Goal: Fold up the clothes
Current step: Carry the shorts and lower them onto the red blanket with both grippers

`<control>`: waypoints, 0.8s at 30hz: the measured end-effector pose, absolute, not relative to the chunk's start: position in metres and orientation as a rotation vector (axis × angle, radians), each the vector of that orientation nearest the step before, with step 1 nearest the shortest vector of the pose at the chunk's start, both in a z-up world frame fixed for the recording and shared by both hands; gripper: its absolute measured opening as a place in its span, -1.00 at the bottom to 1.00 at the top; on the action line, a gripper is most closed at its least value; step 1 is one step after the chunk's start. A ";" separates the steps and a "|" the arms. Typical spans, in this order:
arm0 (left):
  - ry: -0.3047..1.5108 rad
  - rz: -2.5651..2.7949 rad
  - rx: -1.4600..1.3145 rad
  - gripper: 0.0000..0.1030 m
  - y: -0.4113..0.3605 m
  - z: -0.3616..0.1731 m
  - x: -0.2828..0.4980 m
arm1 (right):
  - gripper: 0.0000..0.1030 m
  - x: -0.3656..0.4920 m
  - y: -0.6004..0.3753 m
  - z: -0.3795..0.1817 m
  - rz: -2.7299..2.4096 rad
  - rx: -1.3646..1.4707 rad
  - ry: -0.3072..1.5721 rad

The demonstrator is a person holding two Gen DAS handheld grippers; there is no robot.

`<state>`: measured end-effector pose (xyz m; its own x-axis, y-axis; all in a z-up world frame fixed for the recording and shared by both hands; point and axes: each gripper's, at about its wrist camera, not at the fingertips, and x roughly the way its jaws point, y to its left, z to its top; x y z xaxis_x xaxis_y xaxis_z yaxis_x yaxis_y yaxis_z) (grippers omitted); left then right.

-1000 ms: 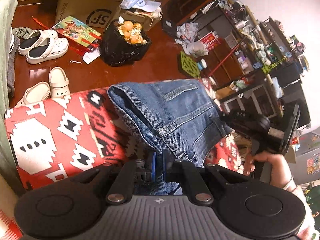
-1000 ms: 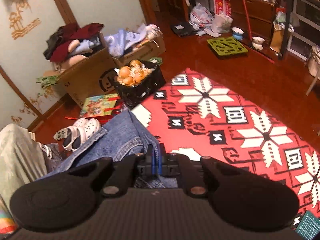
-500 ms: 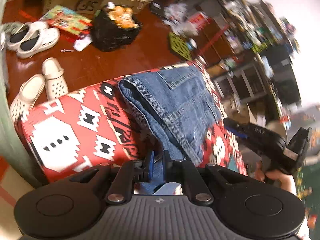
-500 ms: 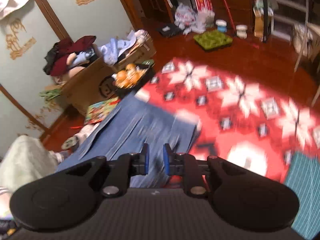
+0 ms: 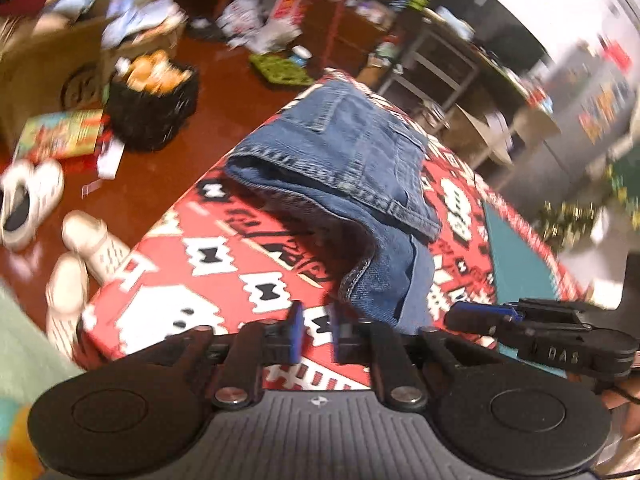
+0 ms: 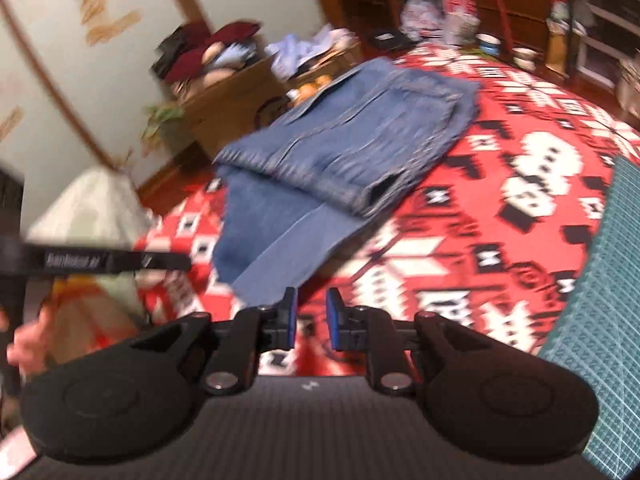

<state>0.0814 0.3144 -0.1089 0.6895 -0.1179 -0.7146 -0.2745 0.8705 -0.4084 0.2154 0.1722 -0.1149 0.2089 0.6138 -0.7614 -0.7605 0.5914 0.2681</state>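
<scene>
The jeans (image 6: 344, 148) are lying folded on the red patterned table (image 6: 500, 216), the upper layer doubled over a leg that is trailing toward the near edge. The left gripper (image 5: 316, 336) is hovering just short of the denim, its fingers (image 5: 296, 330) standing apart and gripping nothing. The right gripper (image 6: 308, 320) is likewise sitting beside the leg's end (blue pads facing each other), its fingers (image 6: 289, 320) apart and holding nothing. A teal cutting mat (image 6: 600, 276) is lying alongside.
</scene>
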 end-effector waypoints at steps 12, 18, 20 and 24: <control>0.819 -0.048 -0.279 -0.34 0.290 -0.122 0.102 | -0.53 0.188 0.194 -0.125 1.070 -0.309 0.852; 0.790 -0.075 -0.395 -0.29 0.301 -0.130 0.105 | -0.54 0.206 0.182 -0.105 1.057 -0.150 0.820; 0.780 -0.091 -0.516 -0.28 0.311 -0.134 0.106 | -0.54 0.214 0.179 -0.101 1.048 -0.110 0.832; 0.778 -0.106 -0.698 -0.72 0.322 -0.143 0.109 | -0.54 0.222 0.181 -0.101 1.048 -0.104 0.855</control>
